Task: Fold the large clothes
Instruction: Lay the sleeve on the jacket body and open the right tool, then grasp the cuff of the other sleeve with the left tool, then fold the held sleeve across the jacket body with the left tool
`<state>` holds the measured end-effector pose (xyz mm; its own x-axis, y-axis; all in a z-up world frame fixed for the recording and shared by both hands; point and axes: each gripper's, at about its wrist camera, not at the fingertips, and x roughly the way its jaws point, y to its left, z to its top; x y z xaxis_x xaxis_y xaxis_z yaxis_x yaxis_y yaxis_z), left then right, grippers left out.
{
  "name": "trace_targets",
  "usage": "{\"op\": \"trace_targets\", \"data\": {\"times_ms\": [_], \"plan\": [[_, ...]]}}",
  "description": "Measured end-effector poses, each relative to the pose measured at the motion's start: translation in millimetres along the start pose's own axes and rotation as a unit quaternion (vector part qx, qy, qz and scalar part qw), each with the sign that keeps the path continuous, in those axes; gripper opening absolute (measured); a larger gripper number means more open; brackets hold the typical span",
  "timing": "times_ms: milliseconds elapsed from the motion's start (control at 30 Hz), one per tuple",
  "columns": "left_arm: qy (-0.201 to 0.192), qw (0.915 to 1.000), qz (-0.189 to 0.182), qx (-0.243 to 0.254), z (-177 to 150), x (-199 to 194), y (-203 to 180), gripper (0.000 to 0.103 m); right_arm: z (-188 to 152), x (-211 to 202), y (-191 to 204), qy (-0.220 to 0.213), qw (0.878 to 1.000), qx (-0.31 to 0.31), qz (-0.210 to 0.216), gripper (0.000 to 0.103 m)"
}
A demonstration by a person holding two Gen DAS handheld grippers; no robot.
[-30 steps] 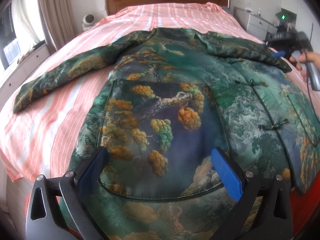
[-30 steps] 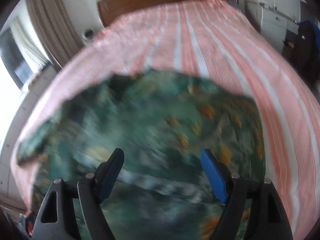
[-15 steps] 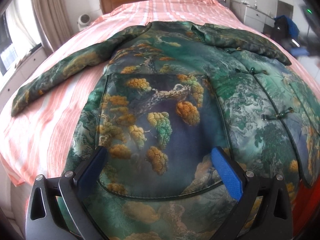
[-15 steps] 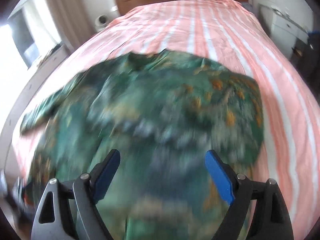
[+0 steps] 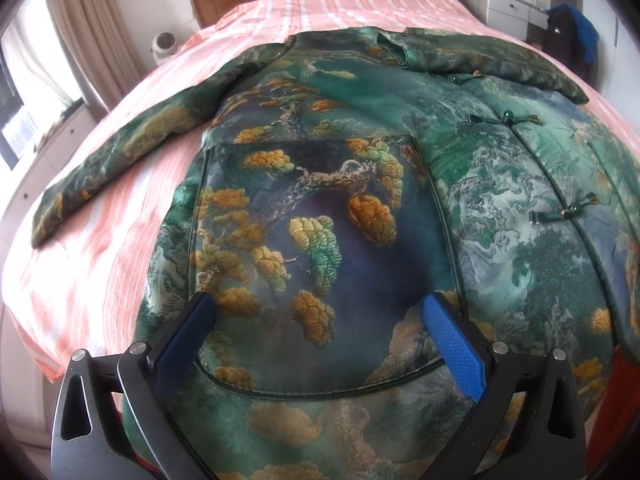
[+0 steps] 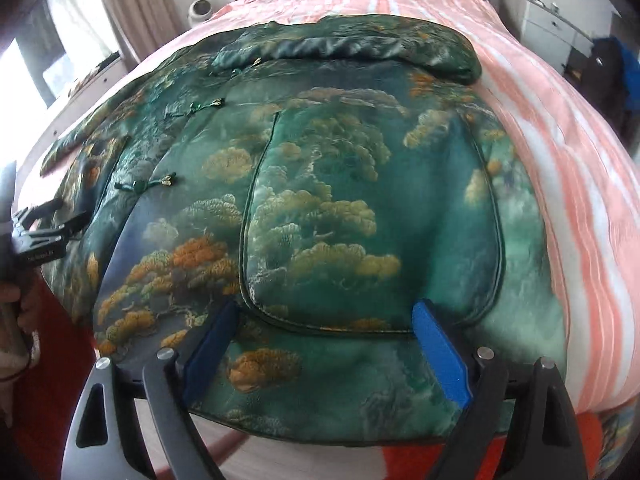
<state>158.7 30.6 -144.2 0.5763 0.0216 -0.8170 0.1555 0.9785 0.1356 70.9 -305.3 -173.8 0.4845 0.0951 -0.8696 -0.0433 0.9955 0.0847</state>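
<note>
A green brocade jacket (image 5: 340,208), patterned with golden pines and clouds, lies spread face up on the pink striped bedspread (image 5: 112,248).

The left gripper (image 5: 320,312) tilts steeply down over the jacket's hem, its blue-padded jaws spread wide with nothing pinched between them. A patch pocket (image 5: 316,264) sits directly ahead between the fingers. Off to its left one sleeve (image 5: 120,160) stretches out across the bedspread; to its right runs the front closure with knotted frog fasteners (image 5: 516,120), and beyond that the other sleeve (image 5: 500,60) is folded across the chest.

The right gripper (image 6: 324,320) also points steeply down above the hem, jaws wide apart and empty; they have just been opening, with only the flat cloth beneath them. The other patch pocket (image 6: 372,232) lies straight ahead between its fingers. At its far left edge the person's hand (image 6: 16,312) grips the left tool's handle.
</note>
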Motion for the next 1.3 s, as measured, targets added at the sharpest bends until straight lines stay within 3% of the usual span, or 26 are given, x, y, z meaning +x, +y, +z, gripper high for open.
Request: {"op": "trace_targets", "data": {"times_ms": [100, 200, 367, 500, 533, 600, 667, 733, 833, 933, 967, 1000, 1033, 1067, 1100, 1200, 1233, 1300], "plan": [[-0.006, 0.9998, -0.016, -0.013, 7.0, -17.7, 8.5, 0.103, -0.1, -12.7, -0.3, -0.026, 1.000, 0.009, 0.000, 0.088], [-0.042, 0.9976, -0.047, -0.030, 18.3, -47.6, 27.1, 0.103, 0.3, -23.4, -0.5, -0.052, 0.998, 0.022, 0.007, 0.088], [-0.092, 0.9915, -0.064, -0.065, 47.2, -78.9, 90.2, 0.103, -3.6, -37.4, 1.1, -0.085, 0.995, 0.040, 0.025, 0.088], [-0.052, 0.9829, -0.089, -0.152, 62.7, -44.3, 170.8, 0.103, -2.9, -44.1, 13.5, -0.103, 0.994, 0.018, 0.024, 0.088], [-0.041, 0.9764, -0.089, -0.193, 63.9, -31.2, 196.7, 0.103, -2.4, -44.3, 16.9, -0.104, 0.994, 0.012, 0.026, 0.088], [-0.023, 0.9541, -0.098, -0.282, 61.1, -3.6, 249.3, 0.103, -1.8, -45.0, 23.1, -0.105, 0.994, 0.001, 0.027, 0.088], [0.003, 0.9208, -0.108, -0.375, 54.7, 32.3, 302.5, 0.103, -1.7, -43.9, 29.4, -0.103, 0.994, -0.010, 0.028, 0.088], [0.024, 0.8979, -0.101, -0.428, 50.0, 61.2, 337.3, 0.102, -2.4, -43.4, 34.0, -0.100, 0.994, -0.016, 0.031, 0.088], [0.020, 0.8696, -0.074, -0.488, 42.9, 89.0, 372.2, 0.102, -4.4, -38.4, 41.9, -0.088, 0.995, -0.019, 0.040, 0.088], [-0.021, 0.8399, -0.065, -0.539, 39.0, 94.6, 388.3, 0.097, -6.9, -33.8, 53.8, -0.075, 0.996, -0.034, 0.043, 0.088], [-0.036, 0.8321, -0.055, -0.551, 39.2, 93.4, 390.5, 0.077, -7.9, -33.1, 57.8, -0.072, 0.996, -0.040, 0.045, 0.088], [-0.038, 0.8299, -0.046, -0.555, 40.0, 92.9, 391.0, 0.044, -9.2, -32.6, 62.4, -0.071, 0.995, -0.048, 0.046, 0.088], [-0.032, 0.8304, -0.036, -0.555, 41.8, 95.6, 393.3, 0.025, -10.5, -32.0, 66.8, -0.069, 0.995, -0.056, 0.048, 0.088], [-0.030, 0.8333, -0.042, -0.550, 43.6, 97.8, 396.1, 0.013, -11.4, -31.3, 69.7, -0.068, 0.995, -0.061, 0.050, 0.088], [-0.030, 0.8406, -0.033, -0.540, 49.7, 95.8, 394.1, 0.011, -12.0, -30.8, 71.7, -0.068, 0.994, -0.064, 0.051, 0.088], [-0.056, 0.8870, 0.009, -0.458, 93.6, 64.9, 375.2, 0.009, -13.5, -31.8, 74.7, -0.076, 0.993, -0.071, 0.056, 0.088], [-0.073, 0.9046, 0.017, -0.420, 117.0, 48.1, 362.9, 0.009, -13.8, -32.8, 74.0, -0.080, 0.993, -0.069, 0.058, 0.088], [-0.109, 0.9318, 0.018, -0.346, 160.7, 12.6, 335.7, 0.009, -14.1, -35.2, 71.2, -0.089, 0.992, -0.062, 0.065, 0.088]]}}
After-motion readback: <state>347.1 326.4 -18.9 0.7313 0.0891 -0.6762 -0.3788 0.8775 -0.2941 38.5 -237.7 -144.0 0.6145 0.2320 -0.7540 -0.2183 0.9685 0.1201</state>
